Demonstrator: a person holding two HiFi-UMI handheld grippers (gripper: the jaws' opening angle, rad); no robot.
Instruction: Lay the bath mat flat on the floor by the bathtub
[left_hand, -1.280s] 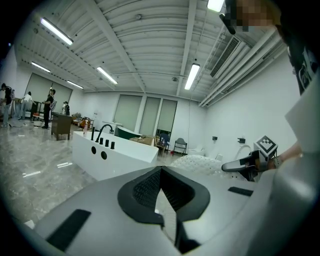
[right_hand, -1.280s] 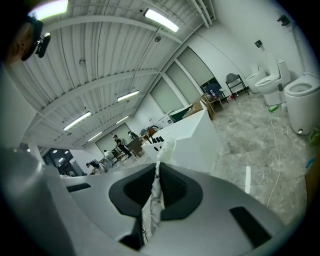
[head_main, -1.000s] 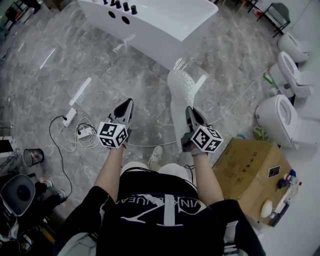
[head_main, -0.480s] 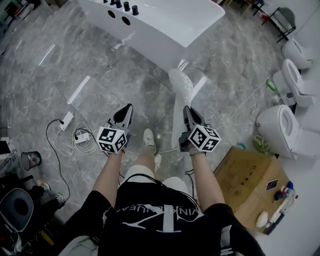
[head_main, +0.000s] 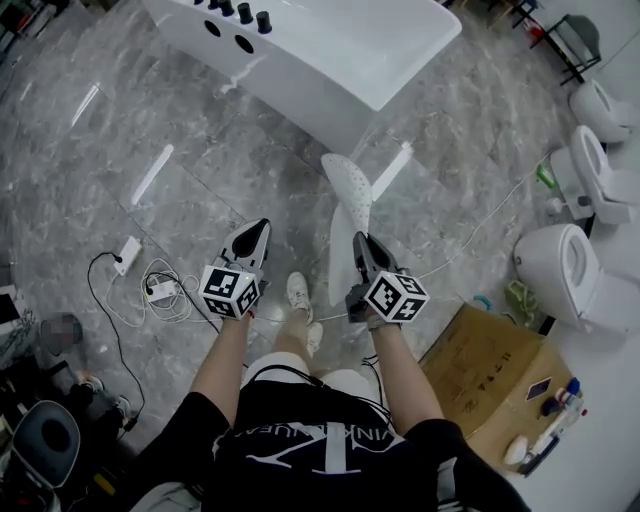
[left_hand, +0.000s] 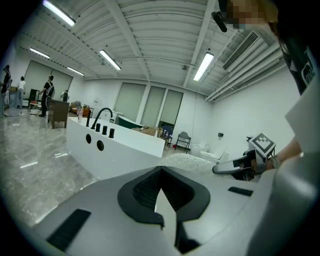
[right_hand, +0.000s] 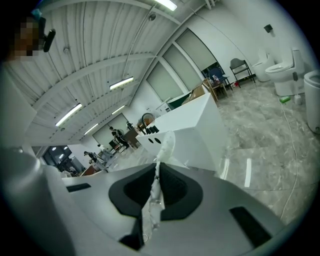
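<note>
White perforated bath mat (head_main: 352, 190) clamped by one edge in right gripper (head_main: 358, 242), standing up ahead of its jaws, off the floor (head_main: 190, 170). Left gripper (head_main: 257, 230) pinched closed on nothing, level with the right one. Bathtub (head_main: 330, 50) ahead of both. Carry step, by the look of it; not yet laid. Next likely needs the left on a second edge, then spreading and lowering flat beside the tub. Forearms held forward, roughly parallel, elbows bent.

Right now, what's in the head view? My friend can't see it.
Seen from above, a person's right tongs pinch a white bath mat by one edge, over a grey floor. The left tongs are shut and empty, and a white bathtub stands ahead.
</note>
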